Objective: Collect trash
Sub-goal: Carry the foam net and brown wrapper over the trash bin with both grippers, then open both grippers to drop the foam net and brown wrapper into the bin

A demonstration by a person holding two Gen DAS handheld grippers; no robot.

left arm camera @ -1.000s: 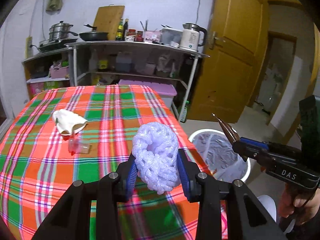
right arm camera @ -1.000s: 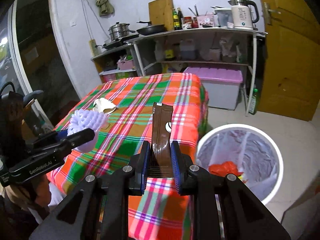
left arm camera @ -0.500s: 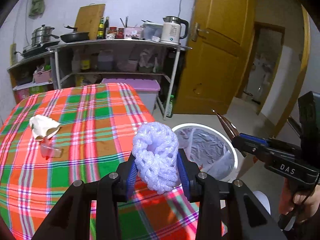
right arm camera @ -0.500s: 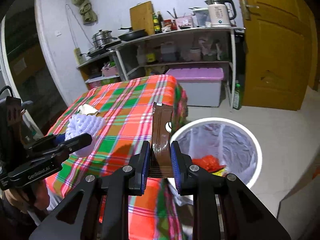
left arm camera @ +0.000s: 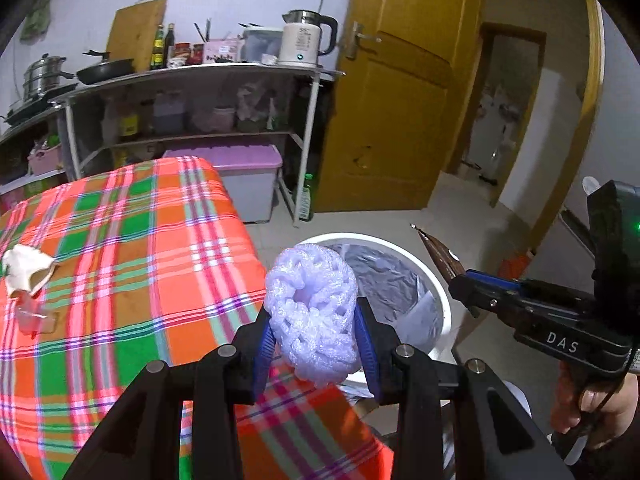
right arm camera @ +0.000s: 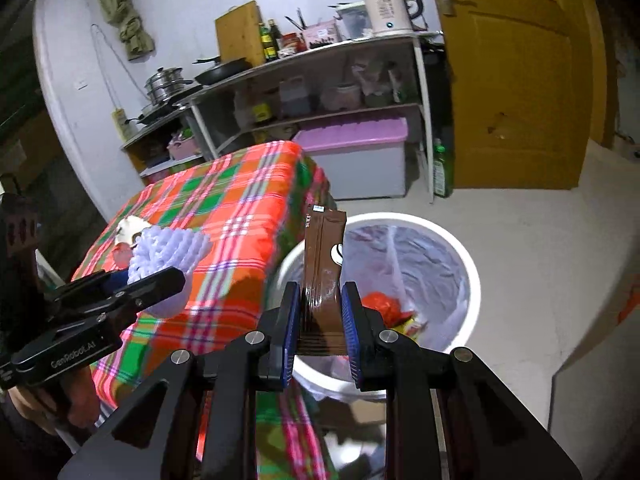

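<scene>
The counter (left arm camera: 120, 240) bears crumpled paper (left arm camera: 26, 268) and perhaps a small cup (left arm camera: 34, 316). The bin (right arm camera: 452, 248) stands beside it. Left tongs (left arm camera: 316, 336) clamp foam netting (left arm camera: 314, 312) at the counter's edge; right tongs (right arm camera: 320, 320) clamp a brown sachet (right arm camera: 322, 260) upright over the bin's rim.

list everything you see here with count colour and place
foam net: 1, pale lilac, in left gripper
sachet: 1, brown, in right gripper
bin: 1, white, clear liner, on floor beside table, red and yellow trash inside
table: 1, orange-green plaid cloth
wrapper: 1, cream, on table
cup: 1, clear, on table by wrapper
kettle: 1, white, on shelf top
box: 1, grey, purple lid, under shelf
door: 1, yellow
left gripper: 1, black, blue pads
right gripper: 1, black, blue pads
</scene>
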